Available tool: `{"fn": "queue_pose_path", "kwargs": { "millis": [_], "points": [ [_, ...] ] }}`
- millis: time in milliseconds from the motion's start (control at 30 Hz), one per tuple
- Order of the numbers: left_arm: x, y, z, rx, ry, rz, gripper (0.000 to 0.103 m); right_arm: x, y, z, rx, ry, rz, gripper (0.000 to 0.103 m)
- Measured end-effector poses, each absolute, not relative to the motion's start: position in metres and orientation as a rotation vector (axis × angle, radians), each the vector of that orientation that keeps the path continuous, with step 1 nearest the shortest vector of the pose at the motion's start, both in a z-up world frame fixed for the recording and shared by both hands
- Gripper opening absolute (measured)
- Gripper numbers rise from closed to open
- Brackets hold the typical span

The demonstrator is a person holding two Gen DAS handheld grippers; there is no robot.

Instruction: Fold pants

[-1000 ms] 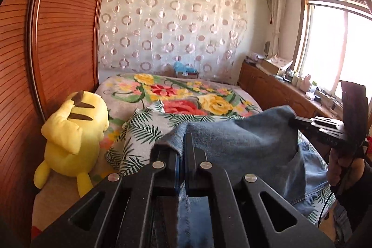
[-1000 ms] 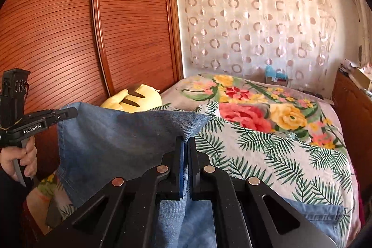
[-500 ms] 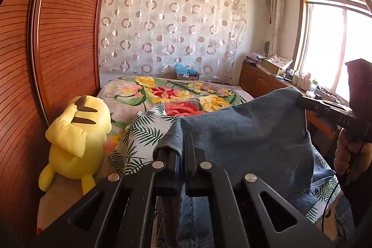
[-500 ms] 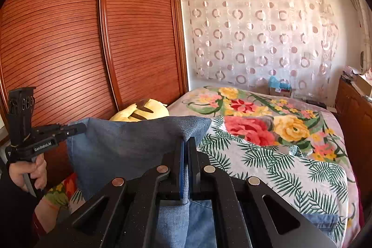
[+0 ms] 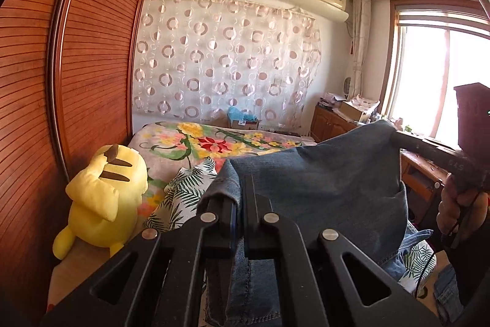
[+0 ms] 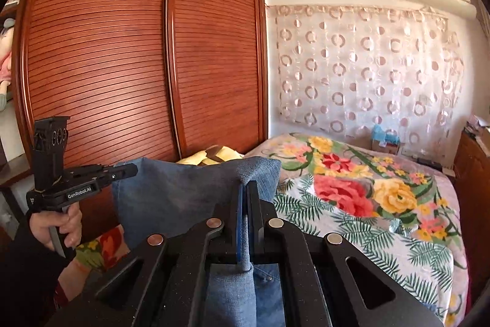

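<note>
Blue denim pants [image 5: 321,189] hang stretched in the air between my two grippers, above the bed. My left gripper [image 5: 240,186] is shut on one top corner of the pants; it also shows in the right wrist view [image 6: 131,172] at the left. My right gripper [image 6: 245,192] is shut on the other top corner of the pants [image 6: 183,192]; it shows in the left wrist view [image 5: 395,137] at the right. The lower part of the pants hangs below the grippers, partly hidden.
The bed [image 6: 382,204] has a floral blanket and a palm-leaf sheet [image 5: 183,189]. A yellow plush toy [image 5: 104,192] sits by the red-brown wardrobe [image 6: 137,66]. A wooden cabinet [image 5: 333,124] stands under the window at the right.
Both grippers have risen and lifted the pants higher off the bed. The cloth now hangs taut between them.
</note>
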State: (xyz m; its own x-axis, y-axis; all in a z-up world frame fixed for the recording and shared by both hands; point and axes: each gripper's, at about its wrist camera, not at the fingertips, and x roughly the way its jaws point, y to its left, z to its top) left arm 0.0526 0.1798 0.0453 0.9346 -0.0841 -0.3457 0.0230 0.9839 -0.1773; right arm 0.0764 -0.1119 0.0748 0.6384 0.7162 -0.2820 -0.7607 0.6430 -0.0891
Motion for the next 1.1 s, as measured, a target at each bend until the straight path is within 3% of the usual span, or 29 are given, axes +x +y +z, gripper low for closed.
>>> {"fn": "queue_pose_path", "kwargs": {
  "millis": [300,333,433,500,567,700,1100],
  "points": [
    [0.117,0.161,-0.010,-0.113,0.570,-0.066,0.006,0.178,-0.115,-0.004,-0.235,0.490,0.653,0.002],
    [0.125,0.158,-0.020,-0.106,0.600,-0.071,0.008,0.189,-0.114,-0.016,-0.247,0.524,0.631,0.008],
    [0.134,0.151,-0.038,-0.098,0.649,-0.081,0.031,0.214,-0.122,-0.042,-0.261,0.592,0.575,0.017],
    [0.132,0.150,-0.043,-0.115,0.648,-0.094,0.062,0.221,-0.133,-0.046,-0.242,0.597,0.567,0.024],
    [0.128,0.148,-0.045,-0.139,0.649,-0.100,0.077,0.223,-0.145,-0.047,-0.227,0.592,0.560,0.036],
    [0.121,0.142,-0.044,-0.135,0.630,-0.089,0.078,0.208,-0.163,-0.050,-0.214,0.565,0.525,0.051],
    [0.100,0.073,-0.056,-0.092,0.658,-0.202,0.078,0.144,-0.235,-0.067,-0.167,0.595,0.503,0.051]
  ]
}}
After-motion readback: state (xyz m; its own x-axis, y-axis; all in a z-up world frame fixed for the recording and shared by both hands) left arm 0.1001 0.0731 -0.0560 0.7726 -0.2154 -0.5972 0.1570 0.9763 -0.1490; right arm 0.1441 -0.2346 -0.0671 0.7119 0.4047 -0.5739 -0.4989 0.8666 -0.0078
